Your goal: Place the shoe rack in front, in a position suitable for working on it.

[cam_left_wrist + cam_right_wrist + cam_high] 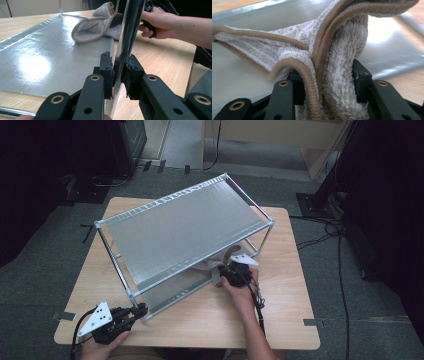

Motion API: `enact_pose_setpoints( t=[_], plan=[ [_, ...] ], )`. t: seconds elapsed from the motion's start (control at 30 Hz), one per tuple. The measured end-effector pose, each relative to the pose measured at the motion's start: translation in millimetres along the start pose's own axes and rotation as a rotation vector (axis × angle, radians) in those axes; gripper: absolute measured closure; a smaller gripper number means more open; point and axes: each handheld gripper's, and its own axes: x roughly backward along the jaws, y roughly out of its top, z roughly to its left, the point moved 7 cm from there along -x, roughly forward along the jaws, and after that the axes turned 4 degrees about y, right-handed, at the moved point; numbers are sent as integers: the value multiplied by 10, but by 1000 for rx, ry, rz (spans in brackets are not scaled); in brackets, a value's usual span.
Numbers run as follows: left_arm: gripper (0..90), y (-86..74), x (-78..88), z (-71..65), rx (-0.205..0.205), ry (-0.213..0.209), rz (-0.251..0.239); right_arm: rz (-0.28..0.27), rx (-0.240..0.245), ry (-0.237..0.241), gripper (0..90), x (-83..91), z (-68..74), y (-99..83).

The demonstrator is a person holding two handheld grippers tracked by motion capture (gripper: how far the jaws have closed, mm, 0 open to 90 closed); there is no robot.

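On the wooden table (pixel 290 285) stands a two-tier metal rack (pixel 185 225) with silvery shelf panels. The left gripper (pixel 119 72), at the rack's near left corner, has its jaws clamped on the chrome corner post (pixel 128 32). The right gripper (pixel 328 82), at the rack's right end beside the lower shelf (pixel 37 62), pinches a bunched grey-beige towel (pixel 337 50) (brown-edged, fluffy), which drapes onto that shelf.

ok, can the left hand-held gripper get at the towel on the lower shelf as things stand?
Probably not. The left hand-held gripper is clamped on the rack's corner post, and the towel lies at the far end of the lower shelf, gripped by the right hand-held gripper.
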Motion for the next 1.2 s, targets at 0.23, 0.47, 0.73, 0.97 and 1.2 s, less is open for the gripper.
enact_pose_setpoints(
  t=[0.23, 0.47, 0.73, 0.97, 1.2],
  plan=[
    [789, -2, -1, 2, 1, -1, 0, -63, -95, -212, 557, 53, -489, 81],
    [788, -6, -2, 5, 2, -5, 1, -51, -77, -150, 555, 23, -258, -9],
    [787, -7, -3, 8, 7, -11, 2, 21, 91, 99, 553, 33, 537, -221],
    [788, -6, -16, -10, 8, -17, 0, 55, 238, 276, 552, 60, 1241, -422],
    [787, -9, -15, -10, 9, -19, -1, 68, 348, 484, 554, 134, 1943, -665]
  ],
)
